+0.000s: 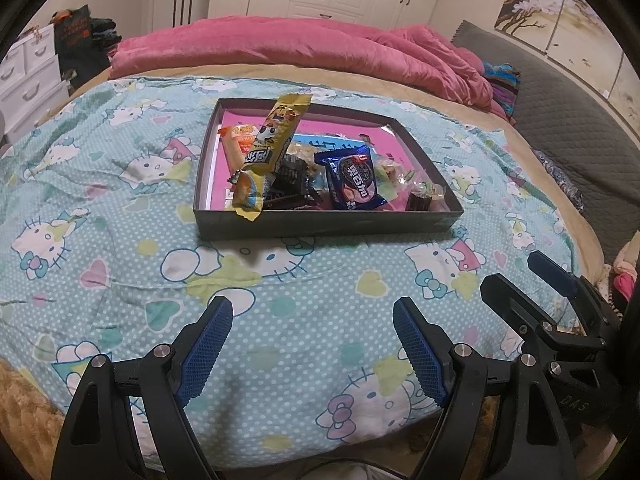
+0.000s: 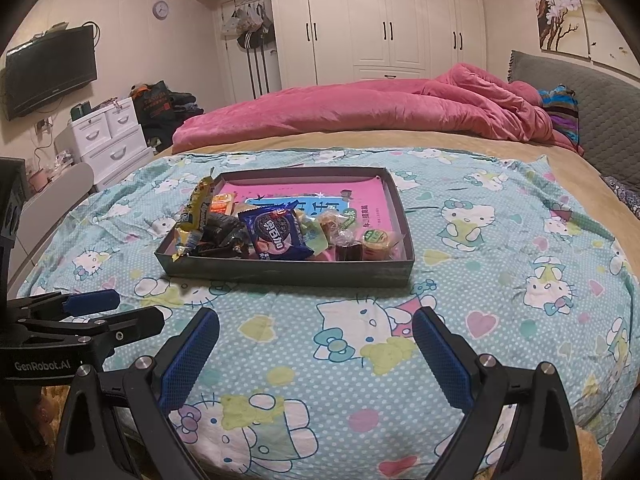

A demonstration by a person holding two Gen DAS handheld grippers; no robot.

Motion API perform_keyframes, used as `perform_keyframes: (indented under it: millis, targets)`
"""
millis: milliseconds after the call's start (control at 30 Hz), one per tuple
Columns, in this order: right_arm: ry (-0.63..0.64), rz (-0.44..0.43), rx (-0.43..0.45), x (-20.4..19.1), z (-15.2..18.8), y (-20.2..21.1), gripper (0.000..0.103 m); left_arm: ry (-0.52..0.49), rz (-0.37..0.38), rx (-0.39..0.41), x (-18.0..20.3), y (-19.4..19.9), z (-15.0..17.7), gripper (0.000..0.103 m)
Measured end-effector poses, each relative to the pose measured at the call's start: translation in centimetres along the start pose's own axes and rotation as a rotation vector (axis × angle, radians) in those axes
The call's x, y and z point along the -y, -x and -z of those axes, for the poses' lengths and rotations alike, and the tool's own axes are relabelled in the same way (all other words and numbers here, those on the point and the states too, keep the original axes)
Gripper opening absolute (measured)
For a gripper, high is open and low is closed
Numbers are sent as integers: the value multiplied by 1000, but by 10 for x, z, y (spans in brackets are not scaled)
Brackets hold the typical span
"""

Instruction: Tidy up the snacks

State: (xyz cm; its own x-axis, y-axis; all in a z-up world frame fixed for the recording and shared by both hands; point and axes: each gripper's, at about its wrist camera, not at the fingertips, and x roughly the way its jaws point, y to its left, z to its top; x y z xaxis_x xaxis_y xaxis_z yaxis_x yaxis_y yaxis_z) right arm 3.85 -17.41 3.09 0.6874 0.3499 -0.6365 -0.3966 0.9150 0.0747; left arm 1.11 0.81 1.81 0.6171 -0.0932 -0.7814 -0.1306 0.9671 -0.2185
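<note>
A shallow dark box (image 1: 320, 222) (image 2: 280, 274) lies on the Hello Kitty sheet and holds several snacks. A long yellow wafer pack (image 1: 272, 140) (image 2: 198, 210) leans over its left wall. A blue Oreo pack (image 1: 352, 182) (image 2: 274, 232), dark wrapped snacks (image 1: 292, 180) and clear-wrapped sweets (image 2: 372, 240) lie inside. My left gripper (image 1: 314, 308) is open and empty, hovering over the sheet short of the box. My right gripper (image 2: 316, 322) is open and empty, also short of the box. Each gripper shows at the edge of the other's view.
The blue Hello Kitty sheet (image 1: 120, 240) covers the near part of the bed. A pink duvet (image 2: 380, 112) lies bunched at the far side. A grey headboard (image 2: 600, 112) is at right. White drawers (image 2: 108, 136) and a TV (image 2: 48, 76) stand at left.
</note>
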Motion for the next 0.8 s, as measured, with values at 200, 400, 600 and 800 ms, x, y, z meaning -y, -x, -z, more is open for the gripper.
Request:
perform_keyframes:
  millis: [200, 400, 600, 800]
  targets:
    - [-4, 3, 1, 1, 0, 0, 98, 6, -11, -5, -1, -1, 0, 83]
    - [-13, 10, 2, 4, 0, 0, 98, -18, -49, 7, 2, 0, -1, 83]
    - [-25, 20, 3, 9, 0, -1, 98, -10, -34, 21, 1, 2, -2, 83]
    - [-31, 24, 2, 11, -1, -2, 98, -2, -37, 64, 2, 9, -3, 83]
